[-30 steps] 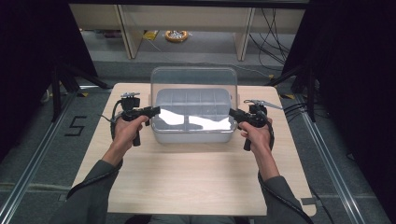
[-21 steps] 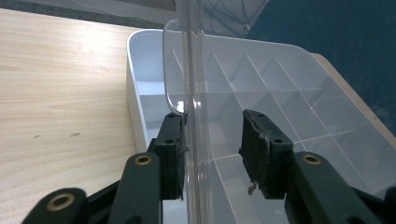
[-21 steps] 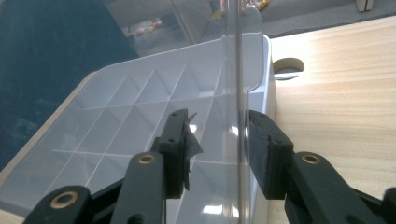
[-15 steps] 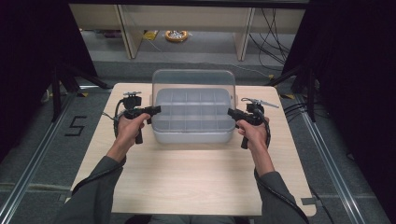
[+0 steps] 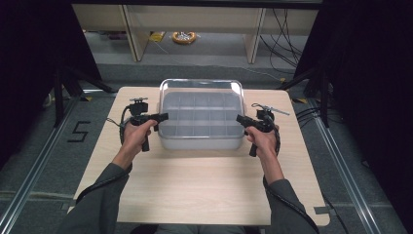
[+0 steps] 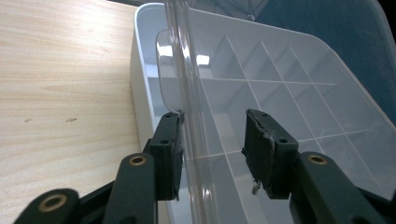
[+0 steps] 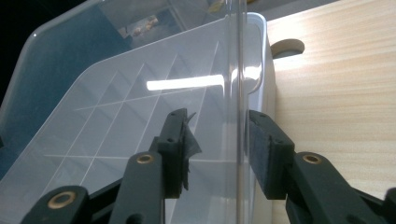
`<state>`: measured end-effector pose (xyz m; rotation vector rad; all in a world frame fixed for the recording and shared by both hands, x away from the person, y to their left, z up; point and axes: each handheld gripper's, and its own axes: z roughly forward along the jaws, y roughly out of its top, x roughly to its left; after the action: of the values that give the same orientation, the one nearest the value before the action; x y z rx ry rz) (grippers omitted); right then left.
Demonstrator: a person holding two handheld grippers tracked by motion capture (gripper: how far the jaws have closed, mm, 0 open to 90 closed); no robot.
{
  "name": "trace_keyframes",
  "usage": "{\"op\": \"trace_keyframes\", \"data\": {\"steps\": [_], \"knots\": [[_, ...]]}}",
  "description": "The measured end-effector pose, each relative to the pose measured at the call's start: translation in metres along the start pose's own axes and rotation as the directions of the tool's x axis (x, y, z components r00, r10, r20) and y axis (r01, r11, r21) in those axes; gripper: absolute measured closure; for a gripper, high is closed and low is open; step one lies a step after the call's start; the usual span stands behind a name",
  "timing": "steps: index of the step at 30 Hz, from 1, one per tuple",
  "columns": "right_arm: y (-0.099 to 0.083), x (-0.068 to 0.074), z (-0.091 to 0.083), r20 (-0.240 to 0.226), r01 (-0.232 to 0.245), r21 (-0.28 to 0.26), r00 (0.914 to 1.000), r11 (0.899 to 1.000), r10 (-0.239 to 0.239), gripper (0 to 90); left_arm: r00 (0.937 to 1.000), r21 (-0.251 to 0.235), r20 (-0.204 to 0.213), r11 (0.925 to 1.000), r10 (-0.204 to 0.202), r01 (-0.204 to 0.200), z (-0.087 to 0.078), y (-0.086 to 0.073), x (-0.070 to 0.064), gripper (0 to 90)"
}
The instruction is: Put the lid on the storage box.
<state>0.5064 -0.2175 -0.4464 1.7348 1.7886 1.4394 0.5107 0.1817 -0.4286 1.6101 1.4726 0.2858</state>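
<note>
While both jaws gape | left gripper [image 6: 212,156], right gripper [image 7: 217,154] straddle lid [image 5: 202,100] edges

Translucent compartment box [image 5: 201,122], clear lid [image 5: 202,92] raised, mid-table [image 5: 195,195]

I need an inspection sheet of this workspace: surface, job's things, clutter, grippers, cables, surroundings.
Surface: light wooden table, bare around the box.
Job's things: clear plastic divided storage box with its transparent lid raised and tilted; compartments look empty.
Clutter: nothing seen.
Grippers: left gripper and right gripper open, each straddling a lid edge.
Cables: black cable loops from left gripper.
Surroundings: grey floor, wooden shelf frame, yellow coil behind the table.
</note>
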Motion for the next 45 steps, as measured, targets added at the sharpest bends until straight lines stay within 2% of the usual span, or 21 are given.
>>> {"op": "trace_keyframes", "data": {"steps": [2, 3, 5, 7, 8, 9, 10, 12, 14, 19, 20, 21, 25, 26, 28, 29, 30, 31, 32, 35, 45], "knots": [[-0.001, 0.001, 0.001, 0.003, -0.028, 0.008, 0.9996, 1.0, 0.028, 61.1, 1.0, -0.005, 0.001, 1.0, -0.009, 0.009, 0.001, -0.001, 0.0, 56.2], [-0.001, 0.004, 0.001, -0.001, -0.06, 0.016, 0.9982, 0.998, 0.06, 61.1, 1.0, -0.005, 0.001, 0.9999, -0.009, 0.009, 0.001, -0.001, 0.001, 56.1], [-0.002, 0.001, 0.002, 0.003, -0.029, 0.009, 0.9996, 1.0, 0.029, 61.0, 1.0, 0.001, -0.002, 1.0, 0.002, -0.002, 0.002, -0.002, 0.002, 55.9], [-0.002, -0.001, 0.004, -0.002, -0.009, 0.0, 1.0, 1.0, 0.009, 60.8, 0.9999, -0.004, -0.004, 0.9999, -0.011, 0.011, 0.004, -0.003, 0.002, 55.6], [-0.003, -0.002, 0.004, -0.001, -0.012, 0.001, 0.9999, 1.0, 0.012, 60.5, 1.0, 0.003, -0.007, 1.0, -0.003, 0.003, 0.004, -0.003, 0.003, 55.4], [-0.004, 0.0, 0.004, -0.003, -0.043, 0.006, 0.9991, 0.999, 0.043, 60.3, 1.0, 0.009, -0.007, 1.0, -0.003, 0.003, 0.005, -0.004, 0.003, 55.2], [-0.005, -0.003, 0.005, -0.004, -0.019, 0.001, 0.9998, 1.0, 0.019, 60.2, 1.0, 0.013, -0.007, 0.9999, -0.002, 0.003, 0.005, -0.004, 0.004, 55.0], [-0.006, 0.0, 0.005, -0.006, -0.075, 0.01, 0.9971, 0.997, 0.075, 60.1, 0.9998, 0.011, -0.014, 0.9998, -0.015, 0.015, 0.007, -0.006, 0.004, 54.6], [-0.006, -0.002, 0.005, -0.009, -0.043, 0.005, 0.999, 0.999, 0.043, 60.0, 0.9997, 0.011, -0.004, 0.9996, -0.025, 0.025, 0.009, -0.007, 0.006, 54.3], [-0.006, 0.0, 0.006, -0.008, -0.04, 0.005, 0.9992, 0.999, 0.04, 59.3, 0.9996, 0.015, -0.012, 0.9996, -0.024, 0.024, 0.009, -0.009, 0.007, 52.5], [-0.006, 0.005, 0.005, -0.006, -0.09, 0.022, 0.9959, 0.996, 0.09, 59.3, 0.9997, 0.017, -0.014, 0.9996, -0.021, 0.021, 0.009, -0.009, 0.007, 52.1], [-0.006, 0.003, 0.006, -0.01, -0.063, 0.013, 0.998, 0.998, 0.063, 59.2, 0.9998, 0.015, -0.014, 0.9997, -0.016, 0.016, 0.009, -0.009, 0.007, 51.7], [-0.006, 0.004, 0.007, -0.007, -0.073, 0.019, 0.9973, 0.997, 0.074, 59.0, 0.9993, 0.018, -0.036, 0.9998, 0.005, -0.005, 0.009, -0.01, 0.004, 49.0], [-0.006, 0.0, 0.008, -0.002, -0.019, 0.002, 0.9998, 1.0, 0.019, 58.9, 0.9981, 0.024, -0.058, 0.9995, 0.023, -0.022, 0.01, -0.01, 0.003, 47.8], [-0.006, 0.001, 0.008, 0.002, -0.021, -0.001, 0.9998, 1.0, 0.021, 60.0, 0.9881, 0.032, -0.108, 0.9937, 0.11, -0.107, 0.011, -0.012, 0.002, 52.4], [-0.005, 0.002, 0.007, 0.031, 0.015, -0.007, 0.9994, 1.0, -0.015, 65.2, 0.99, 0.027, -0.105, 0.9954, 0.094, -0.091, 0.012, -0.013, 0.0, 50.2], [-0.004, 0.003, 0.007, 0.062, 0.081, -0.001, 0.9948, 0.997, -0.081, 64.0, 0.9934, 0.033, -0.089, 0.9971, 0.071, -0.069, 0.013, -0.013, 0.001, 50.6], [-0.004, 0.003, 0.007, 0.064, 0.07, 0.003, 0.9955, 0.998, -0.07, 61.8, 0.9937, 0.037, -0.088, 0.9971, 0.069, -0.066, 0.013, -0.013, 0.001, 51.4], [-0.004, 0.001, 0.007, 0.066, 0.063, 0.0, 0.9958, 0.998, -0.063, 62.4, 0.9921, 0.042, -0.091, 0.9956, 0.087, -0.084, 0.014, -0.013, 0.001, 52.3], [-0.005, 0.001, 0.005, 0.043, -0.008, 0.01, 0.999, 1.0, 0.007, 62.8, 0.9923, 0.045, -0.096, 0.9963, 0.078, -0.074, 0.015, -0.014, 0.0, 51.9], [-0.006, 0.001, 0.005, 0.044, -0.007, 0.009, 0.999, 1.0, 0.006, 62.3, 0.9939, 0.044, -0.089, 0.9972, 0.064, -0.06, 0.014, -0.014, 0.001, 52.0]]}}
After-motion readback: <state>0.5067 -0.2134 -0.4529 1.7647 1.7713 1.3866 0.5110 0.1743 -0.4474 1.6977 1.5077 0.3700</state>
